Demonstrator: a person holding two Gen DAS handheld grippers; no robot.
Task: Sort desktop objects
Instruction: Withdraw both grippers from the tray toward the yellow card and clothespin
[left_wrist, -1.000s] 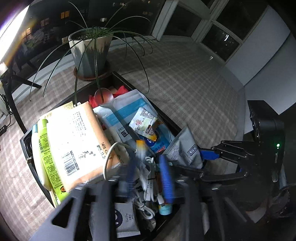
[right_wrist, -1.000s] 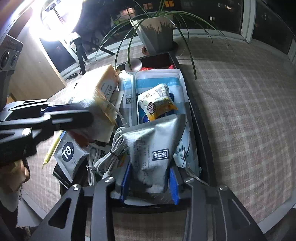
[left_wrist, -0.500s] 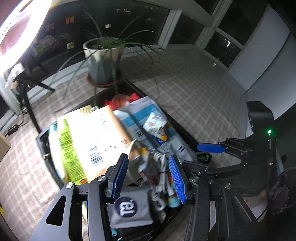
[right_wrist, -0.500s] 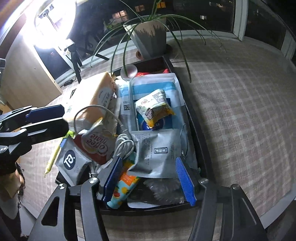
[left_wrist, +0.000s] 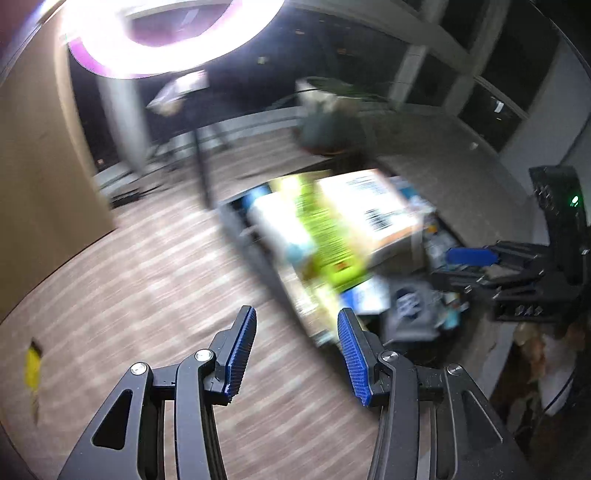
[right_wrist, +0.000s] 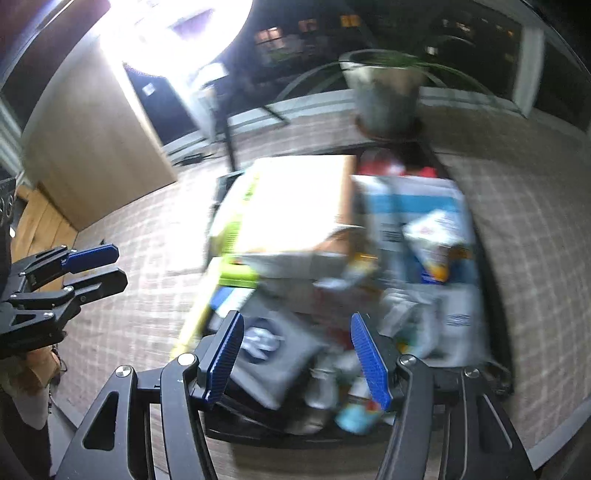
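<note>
A black tray (right_wrist: 496, 317) on the checked tablecloth is piled with desktop objects: a tan box (right_wrist: 295, 206), a blue-white pouch (right_wrist: 417, 206), a snack packet (right_wrist: 432, 240), a grey sachet (right_wrist: 269, 347) and a green packet (left_wrist: 325, 236). Both views are motion-blurred. My left gripper (left_wrist: 295, 354) is open and empty, over the cloth left of the tray (left_wrist: 258, 254). My right gripper (right_wrist: 295, 354) is open and empty, above the tray's near end. Each gripper shows in the other's view, the right one (left_wrist: 480, 258) and the left one (right_wrist: 92, 266).
A potted plant (right_wrist: 384, 92) stands behind the tray. A ring light (left_wrist: 166, 33) glares at the upper left. A yellow item (left_wrist: 32, 365) lies on the cloth at the far left. A wooden cabinet (right_wrist: 92, 155) stands beyond the table.
Both grippers opened wide and drew back from the tray. The right one let go of the grey pouch. The left one swung away to the left, over the cloth.
</note>
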